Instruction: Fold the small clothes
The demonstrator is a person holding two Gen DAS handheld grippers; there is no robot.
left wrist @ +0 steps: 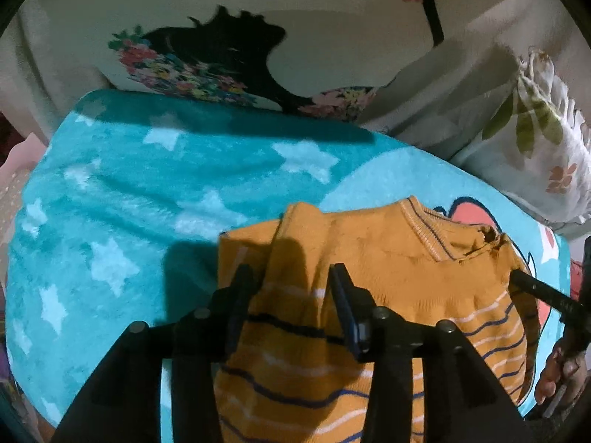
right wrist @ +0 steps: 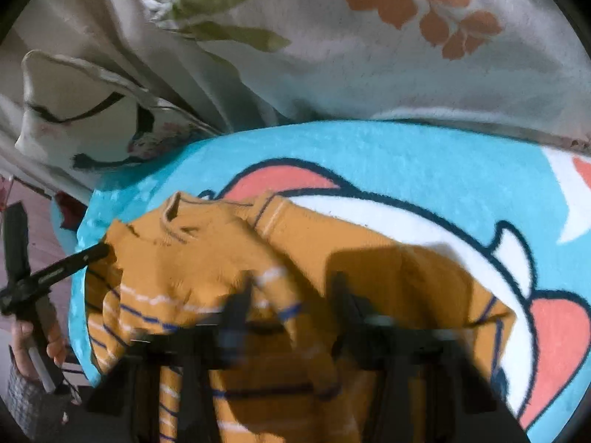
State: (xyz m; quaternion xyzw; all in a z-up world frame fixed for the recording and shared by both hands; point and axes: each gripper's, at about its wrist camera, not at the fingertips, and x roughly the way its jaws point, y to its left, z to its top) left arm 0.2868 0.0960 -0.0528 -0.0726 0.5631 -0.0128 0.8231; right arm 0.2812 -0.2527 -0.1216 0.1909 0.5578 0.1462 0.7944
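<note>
While the orange striped sweater [left wrist: 388,258] lies rumpled on the teal star blanket [left wrist: 147,203], filling the 5 o'clock part of my left view with its collar [left wrist: 428,229] toward 1 o'clock, I hold both tools just over it. My left gripper [left wrist: 290,284] has its jaws apart, and a raised ridge of knit (a sleeve, I think) runs up between them toward 12 o'clock without either pad pressing on it. My right gripper [right wrist: 290,295] is smeared by motion in its own camera, yet its two fingers read as apart, over the striped body, with a cuffed sleeve [right wrist: 273,210] lying across toward 12 o'clock. I judge that I am at the sleeve-tucking stage: the sleeves sit roughly inward, but the body is neither flat nor halved. Next I need to pinch one layer only at the hem near 6 o'clock, smooth the bunched shoulder, then carry the hem up to the collar, both hands moving evenly.
</note>
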